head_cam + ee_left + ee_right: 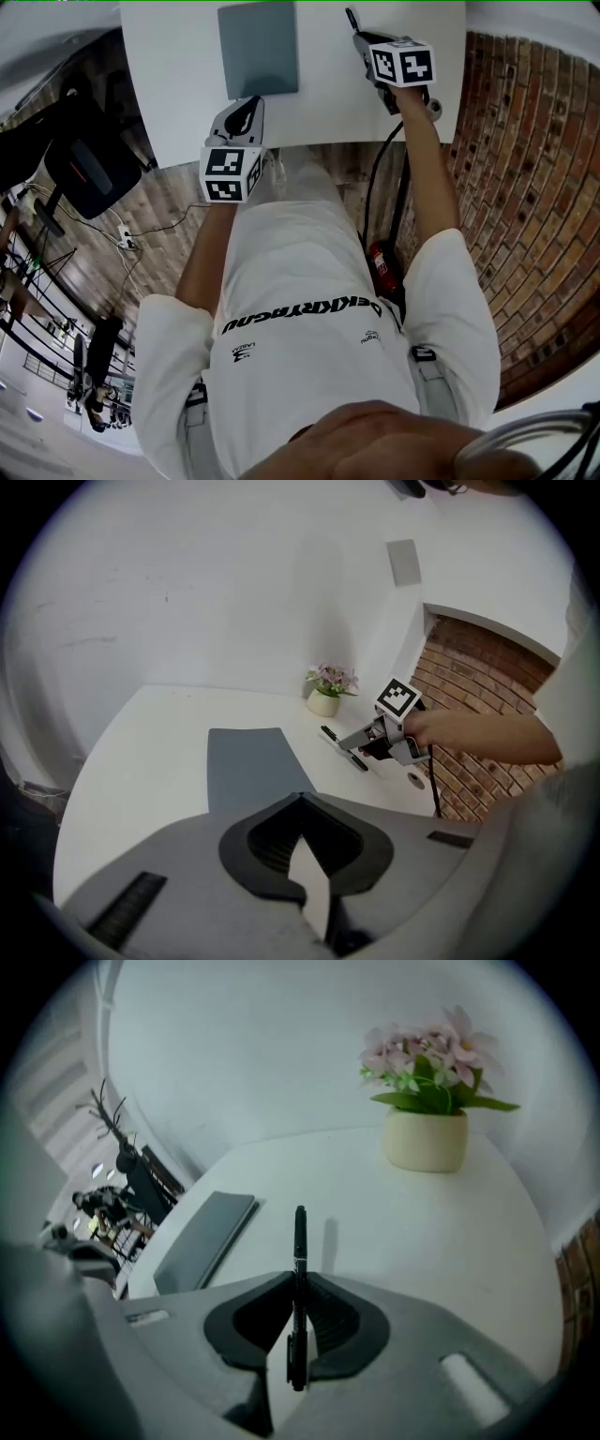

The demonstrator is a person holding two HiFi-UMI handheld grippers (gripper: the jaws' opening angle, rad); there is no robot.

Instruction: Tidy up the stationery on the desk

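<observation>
Already the black pen (pixel 299 1241) sits clamped in the right hand-held gripper (pixel 298 1283), its jaws closed on the barrel. The pen's long axis runs straight out along the line the jaws point. The cap end reaches past the tips toward the upper middle of the right gripper view, and the back end is tucked between the pads. It throws a shadow on the white worktop (pixel 169 75) just to its right. Whether the far end touches the surface I cannot tell.

The grey notebook (pixel 202 1239) lies flat at the left of that frame, apart from the pen, with its long edge roughly parallel to the barrel. The potted flowers (pixel 427 1138) stand at the upper right, well clear.

In the head view, the left hand-held gripper (pixel 246 112) hangs at the notebook's near edge, jaws together and empty, while the right one is at the upper right.

So the pen belongs wholly to the right hand. Any placing move, I judge, would be a sideways carry leftward toward the notebook, keeping the barrel aligned with its edge.
</observation>
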